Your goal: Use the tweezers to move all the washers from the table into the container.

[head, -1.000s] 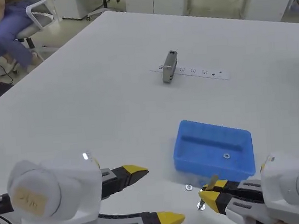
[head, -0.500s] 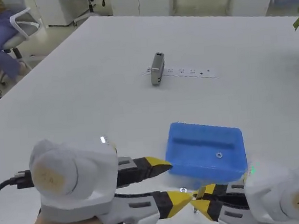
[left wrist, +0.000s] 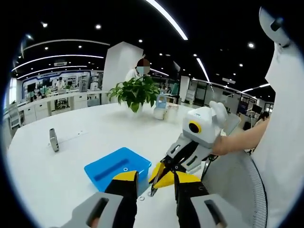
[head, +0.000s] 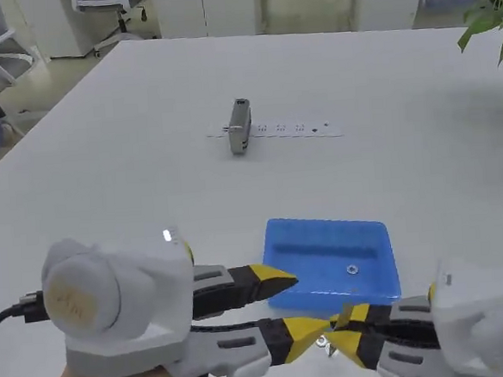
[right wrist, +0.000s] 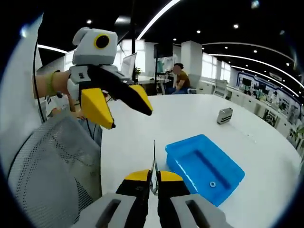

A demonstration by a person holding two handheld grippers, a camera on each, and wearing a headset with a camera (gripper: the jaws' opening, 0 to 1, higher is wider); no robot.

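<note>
One small silver washer (head: 352, 269) in the blue plastic container (head: 325, 245), second washer (left wrist: 141, 198) on white table (head: 146, 161) beside it; right gripper (right wrist: 154, 176) pinches thin metal tweezers (right wrist: 154, 159), empty left gripper (left wrist: 154, 180) gapes close, may bump them

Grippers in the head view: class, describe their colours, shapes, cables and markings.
Both the left gripper and the right gripper have bulky white rounded housings and black fingers with yellow wedge tips. The left has a round beige end cap with faint writing, a small lit lamp and a black cable.
</note>
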